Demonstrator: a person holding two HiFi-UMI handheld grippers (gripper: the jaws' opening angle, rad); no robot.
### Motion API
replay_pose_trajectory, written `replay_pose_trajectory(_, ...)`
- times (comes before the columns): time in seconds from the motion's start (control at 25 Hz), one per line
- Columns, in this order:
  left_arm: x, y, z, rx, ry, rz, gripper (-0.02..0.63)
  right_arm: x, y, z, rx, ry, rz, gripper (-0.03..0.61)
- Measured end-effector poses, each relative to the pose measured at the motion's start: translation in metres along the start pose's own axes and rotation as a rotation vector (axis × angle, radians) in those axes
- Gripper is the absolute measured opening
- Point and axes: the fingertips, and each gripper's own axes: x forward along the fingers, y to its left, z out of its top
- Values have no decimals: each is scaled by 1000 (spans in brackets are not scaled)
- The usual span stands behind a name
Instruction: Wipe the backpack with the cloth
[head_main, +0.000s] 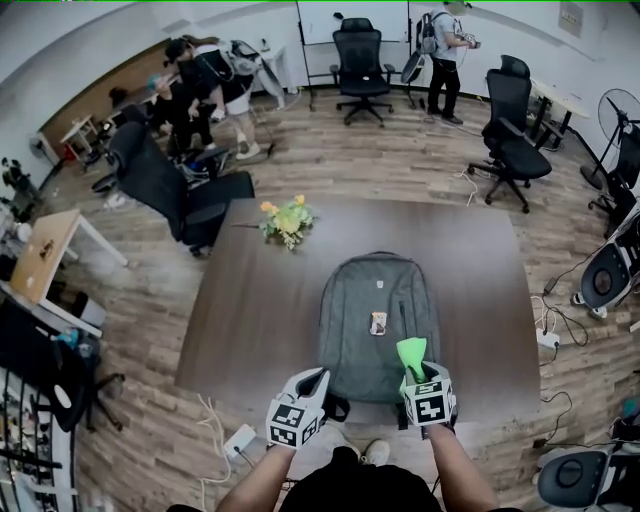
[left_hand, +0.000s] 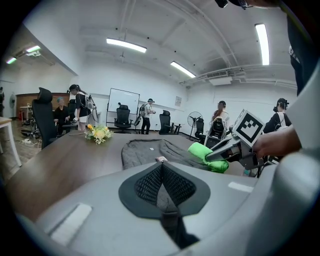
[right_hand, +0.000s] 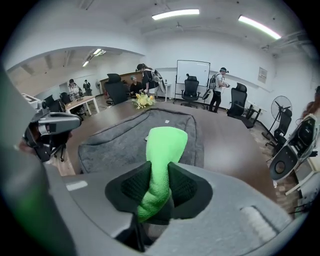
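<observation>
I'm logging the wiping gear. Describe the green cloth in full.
The cloth is bright green and looks like fluffy terry. It is bunched and clamped between the jaws of the right tool, its free end sticking out forward over the near end of the grey backpack. Whether it touches the backpack cannot be told.

Bright, even light falls from ceiling strips (left_hand: 126, 45); shadows are soft. Strong fisheye bending, dark corners. The left tool (left_hand: 161, 175) looks slightly blurred up close.
</observation>
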Motion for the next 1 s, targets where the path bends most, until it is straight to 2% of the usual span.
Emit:
replay_pose_trajectory(0.4, 1, -11, 1, 6, -5, -10, 20, -12, -34, -18, 55, -3, -53, 107)
replay_pose_trajectory(0.64, 1, -7, 2, 6, -2, -1, 20, -11, -33, -17, 52, -7, -56, 107)
replay_pose_trajectory(0.72, -1, -7, 8, 7, -16, 1, 20, -15, -30, -10, 50, -40, -51, 106)
replay_pose_trajectory(1.0, -2, -2, 33, 9, -72, 6, 20, -43, -8, 49, 40, -276, 24, 106)
